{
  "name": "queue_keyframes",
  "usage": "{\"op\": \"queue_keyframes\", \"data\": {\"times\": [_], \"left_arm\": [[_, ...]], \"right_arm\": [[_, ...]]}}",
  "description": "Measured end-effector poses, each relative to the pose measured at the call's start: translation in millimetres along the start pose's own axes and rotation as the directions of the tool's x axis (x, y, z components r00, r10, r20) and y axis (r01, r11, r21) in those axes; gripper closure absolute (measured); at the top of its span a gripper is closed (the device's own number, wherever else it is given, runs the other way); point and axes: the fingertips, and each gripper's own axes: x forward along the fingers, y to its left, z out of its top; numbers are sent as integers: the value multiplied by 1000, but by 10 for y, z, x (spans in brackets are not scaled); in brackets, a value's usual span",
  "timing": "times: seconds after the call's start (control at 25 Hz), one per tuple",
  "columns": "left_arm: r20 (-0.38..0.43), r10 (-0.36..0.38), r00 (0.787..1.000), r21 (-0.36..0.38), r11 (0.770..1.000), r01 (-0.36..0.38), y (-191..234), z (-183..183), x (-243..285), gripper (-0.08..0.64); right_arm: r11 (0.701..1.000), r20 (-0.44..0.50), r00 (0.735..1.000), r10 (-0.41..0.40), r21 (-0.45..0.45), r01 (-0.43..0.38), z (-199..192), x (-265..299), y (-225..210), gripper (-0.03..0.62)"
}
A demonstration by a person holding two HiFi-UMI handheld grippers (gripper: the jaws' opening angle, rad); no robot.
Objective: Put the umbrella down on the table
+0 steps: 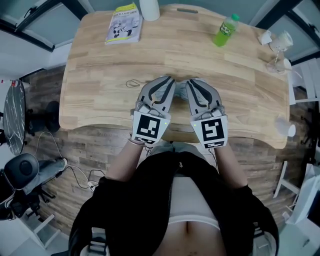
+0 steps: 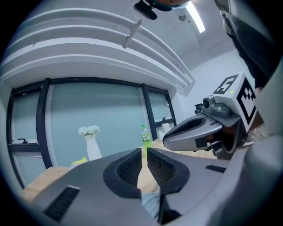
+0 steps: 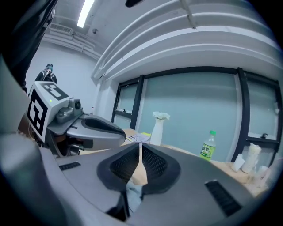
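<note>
Umbrella: I can find it in none of my three views, so I cannot place it.

Left gripper (image 1: 168,80): held level above the near edge of the table (image 1: 100,102). In its own view the jaws (image 2: 144,152) are closed pad to pad, with only a thin slit between them and nothing in it.

Right gripper (image 1: 193,83): just beside the left one and parallel to it, the two noses close together. Its own view shows its jaws (image 3: 140,152) likewise closed and empty. Each gripper's view also shows the other gripper alongside (image 2: 194,131) (image 3: 99,129).

Marker cubes (image 1: 150,127) (image 1: 210,131): at the rear of each gripper, facing my head camera.

Far side of the wooden table: a green bottle (image 1: 226,30), upright towards the right; a white vase (image 1: 149,9) with white flowers (image 2: 89,130) at the far edge; a booklet (image 1: 123,22) lying flat just left of the vase.

Foreground: my arms in black sleeves (image 1: 115,200).
</note>
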Motion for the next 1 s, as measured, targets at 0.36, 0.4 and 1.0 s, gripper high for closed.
{"op": "queue_keyframes", "data": {"times": [0.36, 0.4, 1.0], "left_arm": [[43, 7, 999, -95, 995, -3, 75, 157, -166, 538], [50, 7, 999, -110, 994, -1, 89, 176, -196, 538], [104, -64, 993, -58, 996, 70, -31, 217, -670, 540]], "right_arm": [[991, 70, 996, -46, 130, 37, 310, -197, 39, 561], [991, 74, 996, -51, 124, 42, 342, -205, 62, 561], [965, 178, 955, -236, 159, 209, 466, -518, 118, 561]]}}
